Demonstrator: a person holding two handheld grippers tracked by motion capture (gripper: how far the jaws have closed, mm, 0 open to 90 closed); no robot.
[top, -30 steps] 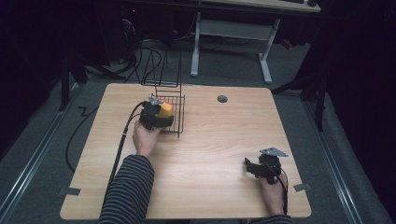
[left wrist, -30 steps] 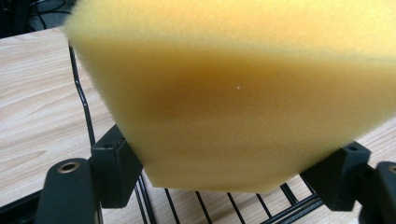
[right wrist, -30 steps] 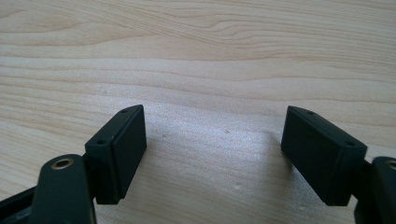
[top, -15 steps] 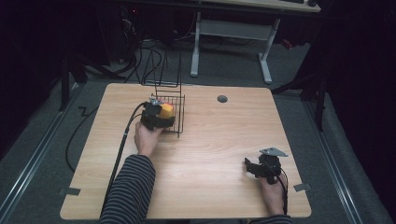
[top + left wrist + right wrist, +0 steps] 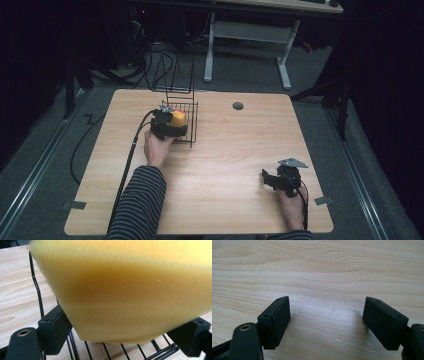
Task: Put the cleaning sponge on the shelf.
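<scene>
A yellow sponge (image 5: pixel 178 118) is held in my left gripper (image 5: pixel 172 125) at the near left side of a black wire basket (image 5: pixel 192 126) on the wooden table (image 5: pixel 225 150). In the left gripper view the sponge (image 5: pixel 130 290) sits between both jaws, pressed by them, with the basket's wires (image 5: pixel 37 290) behind and below it. My right gripper (image 5: pixel 270 180) rests low near the table's front right, open, with nothing between its jaws. In the right gripper view the gripper (image 5: pixel 327 320) has its jaws wide apart over bare wood.
A round cable hole (image 5: pixel 238 106) lies at the back of the table, right of the basket. A tall wire handle (image 5: pixel 177 75) rises from the basket's far side. A desk frame (image 5: pixel 250 45) and cables stand on the floor beyond the table.
</scene>
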